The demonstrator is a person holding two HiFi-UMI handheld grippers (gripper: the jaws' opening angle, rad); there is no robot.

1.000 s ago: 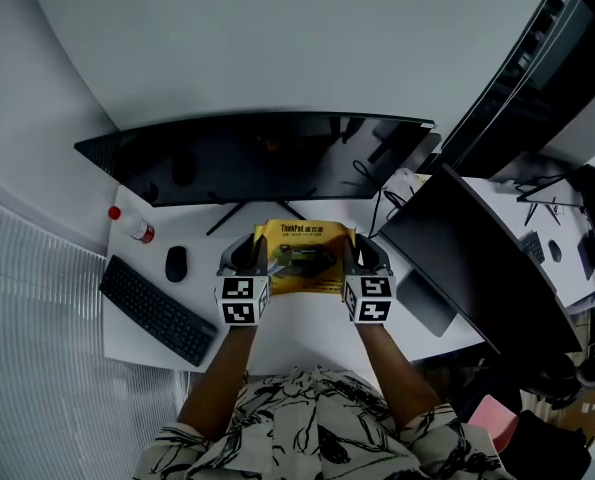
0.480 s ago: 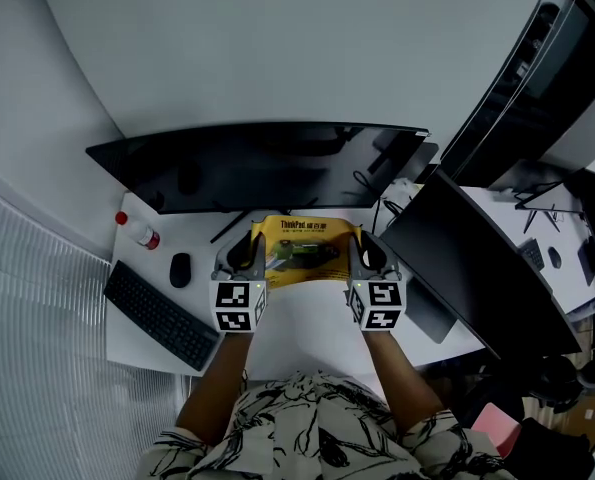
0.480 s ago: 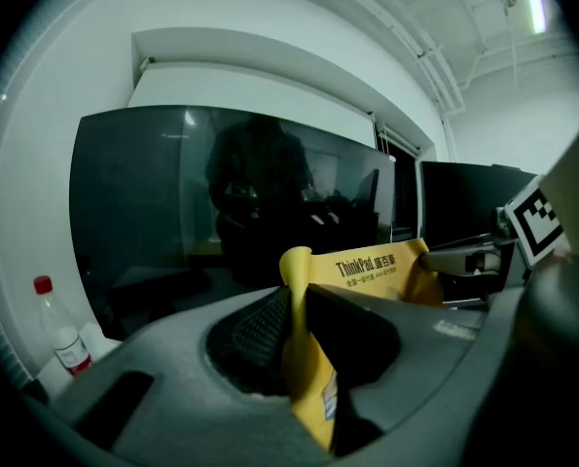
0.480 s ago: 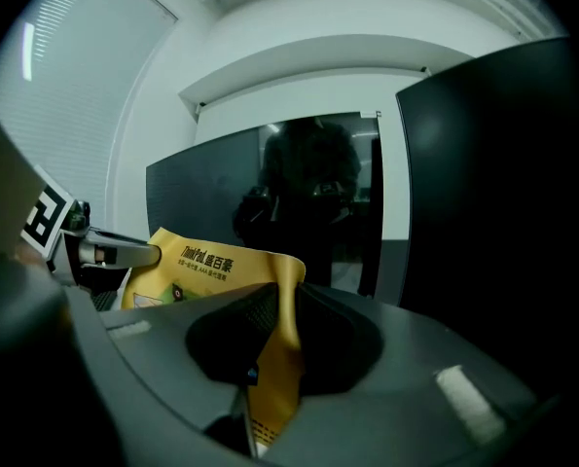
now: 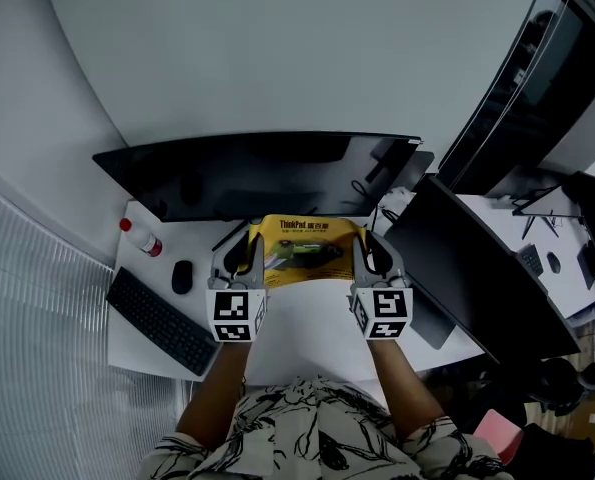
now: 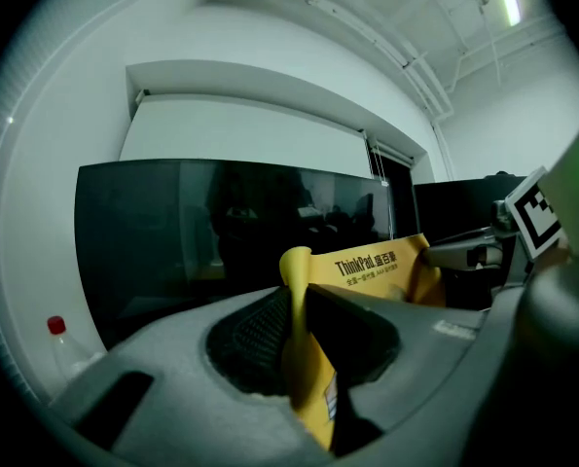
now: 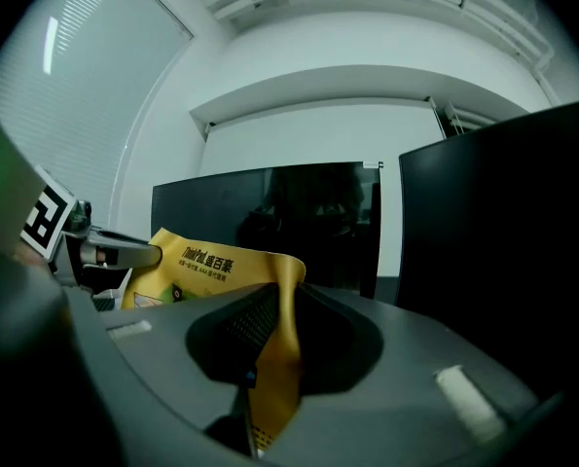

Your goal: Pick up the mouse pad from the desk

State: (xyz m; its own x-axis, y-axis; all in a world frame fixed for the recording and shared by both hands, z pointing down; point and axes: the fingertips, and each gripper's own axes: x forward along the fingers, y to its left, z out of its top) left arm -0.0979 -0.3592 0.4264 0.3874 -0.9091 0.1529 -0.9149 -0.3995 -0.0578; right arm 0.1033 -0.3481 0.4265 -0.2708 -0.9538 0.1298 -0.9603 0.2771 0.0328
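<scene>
The yellow mouse pad [image 5: 308, 249] with black print hangs in the air above the white desk [image 5: 307, 333], stretched between my two grippers. My left gripper [image 5: 245, 256] is shut on its left edge, and that edge [image 6: 302, 353] is pinched between the dark pads in the left gripper view. On the opposite edge my right gripper [image 5: 368, 253] is shut; the right gripper view has the pad's yellow sheet [image 7: 274, 358] clamped in the jaws. The pad bows slightly between the grips.
A wide dark monitor [image 5: 262, 173] stands behind the pad. A second dark monitor [image 5: 467, 268] stands at the right. At the left of the desk lie a black keyboard [image 5: 162, 321], a black mouse [image 5: 182, 277] and a red-capped bottle [image 5: 140, 237].
Both grippers have risen together with the mouse pad held between them, lifting it farther off the desk. The grips have not changed.
</scene>
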